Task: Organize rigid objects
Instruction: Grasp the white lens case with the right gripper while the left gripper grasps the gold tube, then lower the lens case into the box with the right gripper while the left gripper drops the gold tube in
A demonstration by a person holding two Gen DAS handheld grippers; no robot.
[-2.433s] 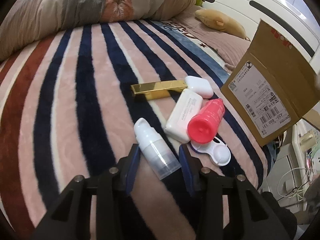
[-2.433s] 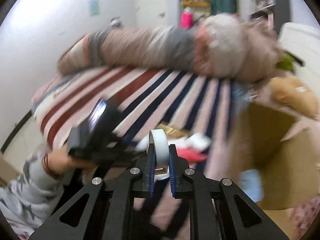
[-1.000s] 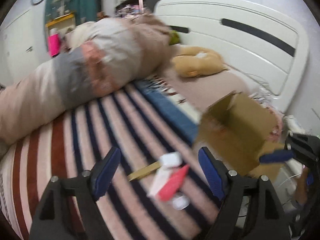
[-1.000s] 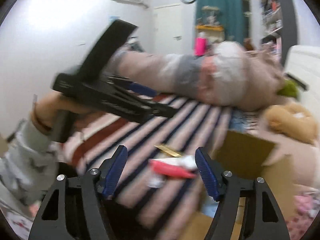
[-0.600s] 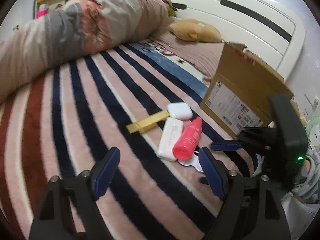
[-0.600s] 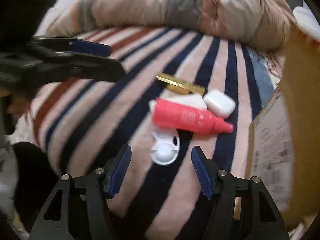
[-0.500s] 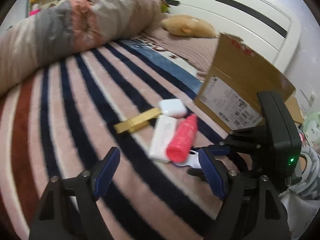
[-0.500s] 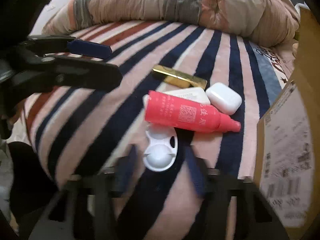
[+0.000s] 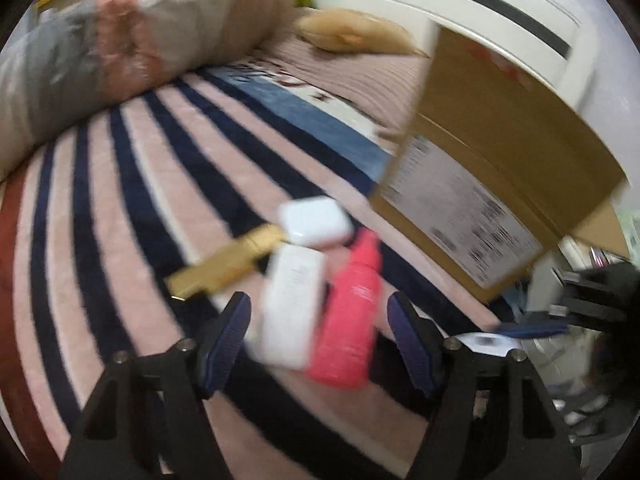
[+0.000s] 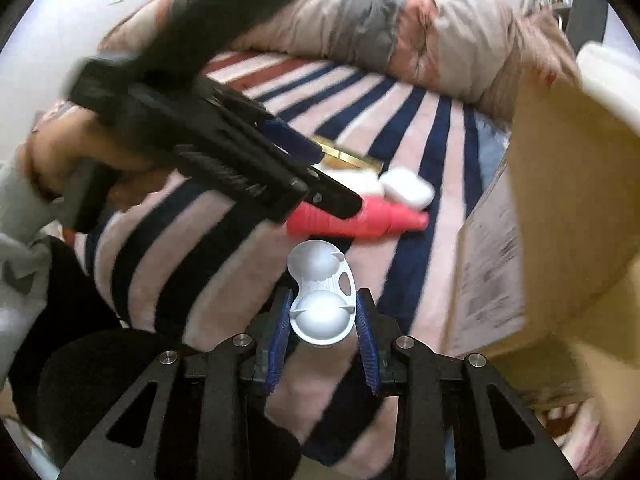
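Your left gripper hovers low over the striped blanket with its fingers spread wide and empty, the white box and red bottle lying between them. Only your right wrist view shows the white lens case: your right gripper has its blue pads against the case's sides, beside the cardboard box.

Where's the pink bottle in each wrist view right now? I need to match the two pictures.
Left wrist: the pink bottle lies low in the centre, between the open left gripper fingers, beside the white box.
Right wrist: the pink bottle lies mid-frame, just beyond the white double-cup case, partly behind the other gripper.
Shared landmark: the white earbuds case by the bottle's nozzle.
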